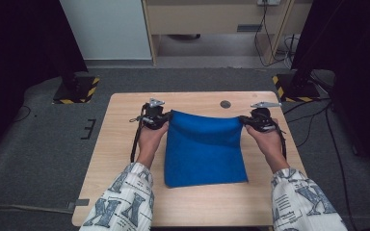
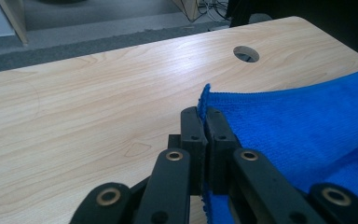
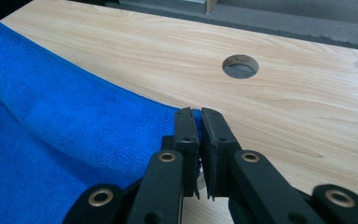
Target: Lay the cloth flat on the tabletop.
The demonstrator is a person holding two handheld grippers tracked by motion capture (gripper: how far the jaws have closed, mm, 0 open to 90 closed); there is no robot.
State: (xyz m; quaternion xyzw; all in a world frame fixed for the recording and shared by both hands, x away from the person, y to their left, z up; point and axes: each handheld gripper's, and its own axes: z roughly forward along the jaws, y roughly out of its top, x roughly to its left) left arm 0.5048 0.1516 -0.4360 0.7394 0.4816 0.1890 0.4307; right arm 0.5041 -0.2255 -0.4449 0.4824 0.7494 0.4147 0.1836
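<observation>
High view: blue cloth (image 1: 204, 151) lies mid-table, near edge flat on the wood, far edge lifted and stretched between the two grippers. Left gripper (image 1: 160, 117) clamps the cloth's far left corner; right gripper (image 1: 248, 120) clamps the far right corner. Fingertips are hard to make out here, masked by the black bodies and the hands behind them.

Left gripper view: jaws pressed together on the cloth's corner (image 2: 209, 100), a little fabric poking above the pads. The cloth's lower part runs out of frame at right.

Right gripper view: jaws pinch the other corner (image 3: 196, 116), fabric barely visible in the narrow slit between pads.

Surroundings: round cable hole (image 1: 225, 104) in the table (image 1: 125, 144), beyond the raised edge, apart from the cloth. Bare wood lies left, right and near side of the cloth. Two striped stand bases (image 1: 77, 90) sit on the floor past the far corners. Patterned sleeves (image 1: 123, 202) are cut off at the bottom.
</observation>
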